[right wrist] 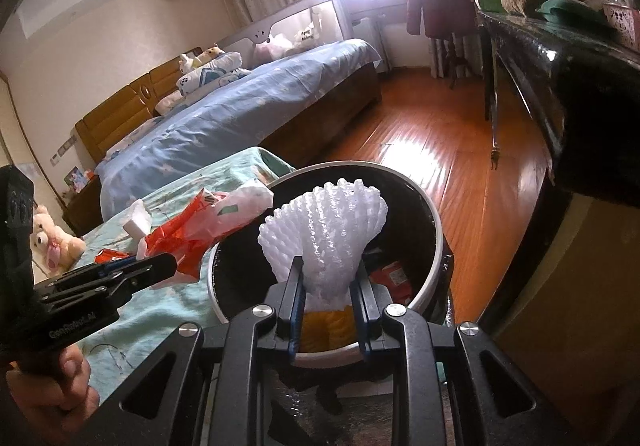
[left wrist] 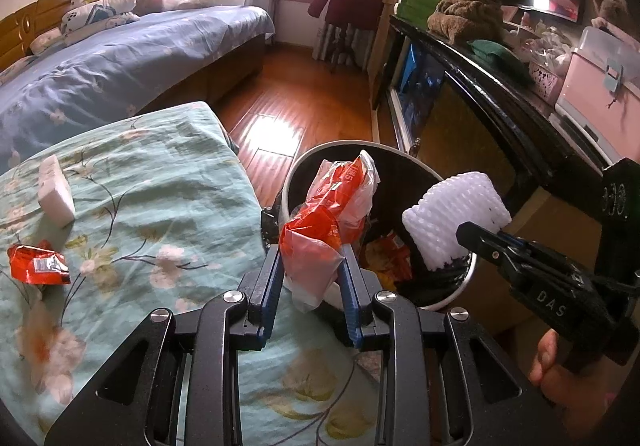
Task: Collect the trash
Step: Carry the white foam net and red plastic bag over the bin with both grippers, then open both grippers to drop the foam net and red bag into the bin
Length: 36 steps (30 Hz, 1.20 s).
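Note:
A crumpled red and white plastic bag [left wrist: 340,198] is pinched between the blue pads of my left gripper [left wrist: 312,252], which is shut on it at the near edge of a round trash bin [left wrist: 352,144]. A white foam fruit net [right wrist: 328,218] stands up from my right gripper [right wrist: 330,262], shut on its lower end over the bin [right wrist: 440,242]. Red and orange wrappers [left wrist: 388,254] lie inside the bin. From the left wrist view the right gripper [left wrist: 464,234] and the net [left wrist: 452,210] hang over the bin's right side. On the teal floral cloth [left wrist: 160,186] lie a red wrapper [left wrist: 38,264] and a white foam block [left wrist: 56,190].
A bed with a blue cover [left wrist: 120,54] stands behind the cloth-covered surface. A long black cabinet [left wrist: 500,86] loaded with boxes and clothes runs along the right. Bare wooden floor [left wrist: 304,94] lies between them beyond the bin. A person's hand [left wrist: 560,370] grips the right tool.

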{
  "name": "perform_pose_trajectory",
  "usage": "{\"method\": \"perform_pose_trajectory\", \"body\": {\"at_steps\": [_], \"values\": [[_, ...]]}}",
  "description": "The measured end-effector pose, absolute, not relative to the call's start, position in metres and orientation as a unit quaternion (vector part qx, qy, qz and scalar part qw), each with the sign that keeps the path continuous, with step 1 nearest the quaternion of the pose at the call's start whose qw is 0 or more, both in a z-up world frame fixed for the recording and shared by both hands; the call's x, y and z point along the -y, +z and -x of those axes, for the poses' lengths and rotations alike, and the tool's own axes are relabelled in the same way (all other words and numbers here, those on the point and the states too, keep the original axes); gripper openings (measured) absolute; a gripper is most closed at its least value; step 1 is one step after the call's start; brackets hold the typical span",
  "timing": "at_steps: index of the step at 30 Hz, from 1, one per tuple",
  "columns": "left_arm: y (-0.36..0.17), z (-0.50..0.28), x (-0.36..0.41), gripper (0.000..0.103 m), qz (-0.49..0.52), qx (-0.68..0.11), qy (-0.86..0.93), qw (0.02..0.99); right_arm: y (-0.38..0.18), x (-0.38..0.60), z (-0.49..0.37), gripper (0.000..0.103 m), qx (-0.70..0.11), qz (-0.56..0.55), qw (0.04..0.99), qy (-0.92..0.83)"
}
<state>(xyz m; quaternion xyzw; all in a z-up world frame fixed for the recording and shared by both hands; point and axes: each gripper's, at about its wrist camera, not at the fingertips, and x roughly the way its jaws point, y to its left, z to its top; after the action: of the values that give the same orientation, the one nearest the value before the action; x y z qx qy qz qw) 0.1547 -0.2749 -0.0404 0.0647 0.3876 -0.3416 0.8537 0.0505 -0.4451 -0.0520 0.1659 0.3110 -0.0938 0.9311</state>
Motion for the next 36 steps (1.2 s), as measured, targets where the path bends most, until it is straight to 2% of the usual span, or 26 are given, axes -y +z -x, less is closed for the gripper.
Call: {"method": "perform_pose_trajectory", "body": {"at_steps": [14,18,26,28,29,30,32,36], "values": [[-0.041,-0.160,0.287,0.026,-0.073,-0.392,-0.341,0.851,-0.058,0.451,-0.060,0.022,-0.319,-0.159,0.928,-0.103],[-0.043,-0.163,0.292,0.027,-0.077,-0.397,-0.342,0.848,-0.059,0.451,-0.064,0.025,-0.324,-0.156,0.927,-0.105],[-0.045,-0.169,0.298,0.032,-0.072,-0.403,-0.342,0.846,-0.065,0.457,-0.073,0.027,-0.336,-0.164,0.921,-0.108],[-0.045,-0.169,0.298,0.037,-0.071,-0.404,-0.344,0.845,-0.067,0.459,-0.074,0.031,-0.338,-0.169,0.919,-0.108],[-0.045,-0.169,0.297,0.041,-0.070,-0.404,-0.344,0.845,-0.068,0.460,-0.074,0.040,-0.340,-0.173,0.918,-0.107],[-0.045,-0.169,0.296,0.049,-0.068,-0.402,-0.342,0.847,-0.069,0.462,-0.074,0.054,-0.341,-0.178,0.917,-0.105],[-0.044,-0.167,0.292,0.053,-0.064,-0.398,-0.340,0.850,-0.071,0.464,-0.073,0.067,-0.340,-0.189,0.915,-0.102],[-0.044,-0.165,0.281,0.056,-0.055,-0.398,-0.338,0.851,-0.073,0.464,-0.070,0.068,-0.338,-0.197,0.915,-0.099]]}}
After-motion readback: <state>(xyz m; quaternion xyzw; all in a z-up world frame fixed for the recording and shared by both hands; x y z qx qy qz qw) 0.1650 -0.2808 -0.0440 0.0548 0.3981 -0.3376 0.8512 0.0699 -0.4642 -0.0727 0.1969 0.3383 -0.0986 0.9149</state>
